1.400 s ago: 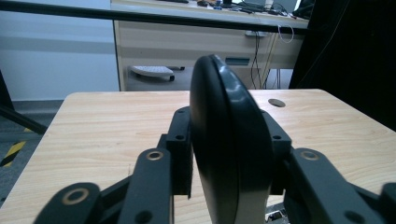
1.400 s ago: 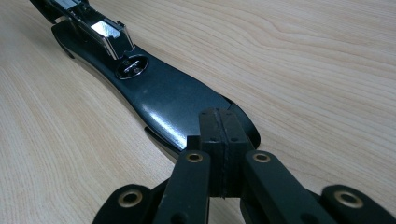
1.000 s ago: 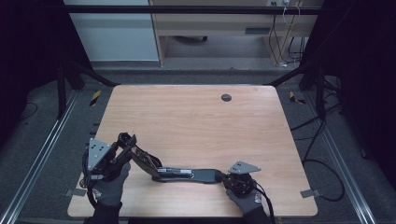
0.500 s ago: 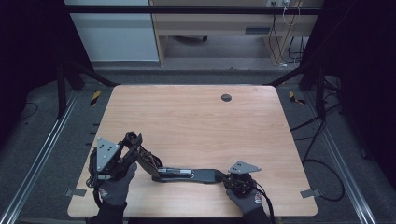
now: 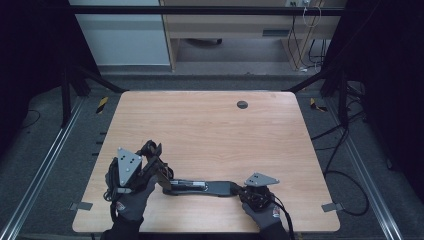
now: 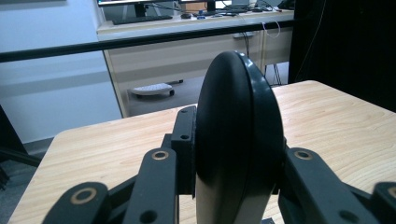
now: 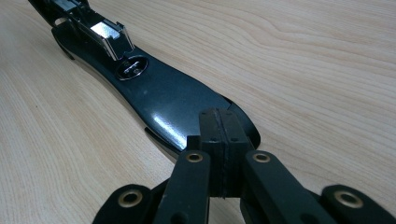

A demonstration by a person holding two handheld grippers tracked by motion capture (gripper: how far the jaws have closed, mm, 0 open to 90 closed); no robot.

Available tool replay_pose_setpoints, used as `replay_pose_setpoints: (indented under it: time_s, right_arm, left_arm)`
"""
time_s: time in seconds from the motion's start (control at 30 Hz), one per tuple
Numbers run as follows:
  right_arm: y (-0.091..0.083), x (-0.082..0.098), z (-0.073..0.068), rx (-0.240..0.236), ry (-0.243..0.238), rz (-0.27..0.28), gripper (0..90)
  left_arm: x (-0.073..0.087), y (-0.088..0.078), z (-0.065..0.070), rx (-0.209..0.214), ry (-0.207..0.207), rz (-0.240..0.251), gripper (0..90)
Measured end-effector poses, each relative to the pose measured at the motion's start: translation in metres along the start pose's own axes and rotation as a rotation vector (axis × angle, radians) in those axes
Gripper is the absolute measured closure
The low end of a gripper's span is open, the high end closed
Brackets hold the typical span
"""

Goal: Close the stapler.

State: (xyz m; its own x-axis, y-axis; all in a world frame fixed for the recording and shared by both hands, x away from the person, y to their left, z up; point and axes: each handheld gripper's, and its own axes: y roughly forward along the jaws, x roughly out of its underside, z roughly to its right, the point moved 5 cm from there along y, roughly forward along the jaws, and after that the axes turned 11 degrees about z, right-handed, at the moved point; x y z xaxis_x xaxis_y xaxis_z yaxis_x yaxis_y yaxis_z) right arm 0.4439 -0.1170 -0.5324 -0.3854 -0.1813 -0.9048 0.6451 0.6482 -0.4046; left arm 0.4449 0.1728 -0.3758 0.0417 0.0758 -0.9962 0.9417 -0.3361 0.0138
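A long black device [image 5: 200,186] with a metal mechanism along its middle is seen lying across the near part of the surface [image 5: 210,130], stretched between the two hands. The work is judged to be at an early stage: both ends have been taken in hand, but nothing has been opened, separated or moved away yet. The left hand-held gripper [image 5: 160,172] is clenched on the device's rounded black end [image 6: 238,140], which is raised off the surface and tilted. The right hand-held gripper [image 7: 223,135] is closed, its pads pressed together right at the flat glossy end [image 7: 163,98]; whether a thin edge is pinched there cannot be told. That end is kept flat on the wood
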Motion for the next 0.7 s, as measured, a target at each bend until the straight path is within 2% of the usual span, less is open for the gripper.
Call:
replay_pose_setpoints:
  time_s: [0.37,0.7]
  right_arm:
    - [0.0,0.0,0.0,-0.001,0.003,0.002,90.0]
    - [0.0,0.0,0.0,-0.004,0.01,0.003,90.0]
  left_arm:
    - [-0.001,0.006,0.021,0.007,0.087,0.001,66.2]
    - [-0.001,0.011,0.039,0.037,0.137,0.001,64.7]
